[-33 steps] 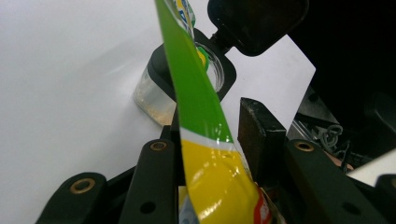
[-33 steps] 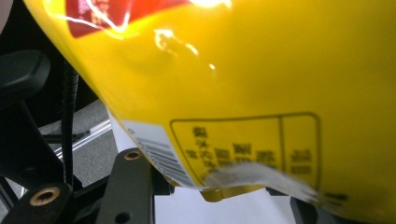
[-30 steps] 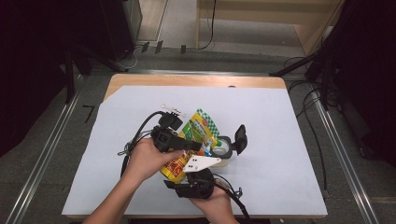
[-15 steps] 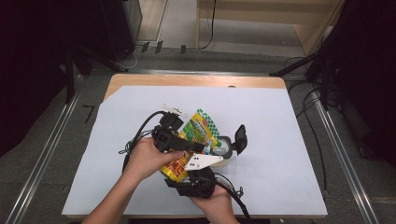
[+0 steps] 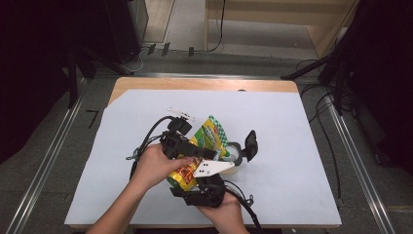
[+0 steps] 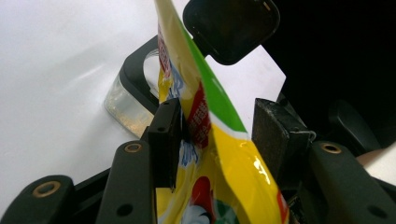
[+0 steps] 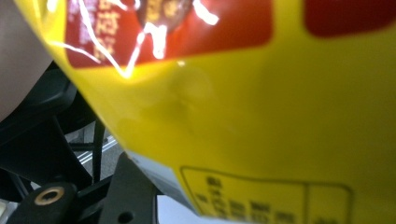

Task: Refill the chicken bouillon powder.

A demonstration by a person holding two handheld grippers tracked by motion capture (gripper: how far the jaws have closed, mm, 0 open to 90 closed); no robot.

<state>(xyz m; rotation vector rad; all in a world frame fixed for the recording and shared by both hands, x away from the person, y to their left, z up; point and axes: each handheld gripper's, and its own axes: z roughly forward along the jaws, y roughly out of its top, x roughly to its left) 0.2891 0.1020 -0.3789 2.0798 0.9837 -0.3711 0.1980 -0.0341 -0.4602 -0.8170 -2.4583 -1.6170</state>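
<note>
The snack bag [image 5: 207, 146] is hovering mid-worktop [image 5: 292, 126], its top leaning toward one o'clock over the clear jar [image 5: 234, 157]. The left gripper [image 6: 219, 135] has just been opening its jaws, bag passing between, one pad touching. The right gripper [image 5: 204, 187] is sitting under the bag; its jaws' grip I cannot tell.

In the right gripper view, a blurred yellow snack bag [image 7: 261, 121] presses against the lens, hiding that gripper's jaw tips and its right jaw entirely. Its print runs off the frame's edges. In the left gripper view, the bag [image 6: 219, 154] covers much of the clear container [image 6: 133, 100] behind it. The container's contents cannot be told.
</note>
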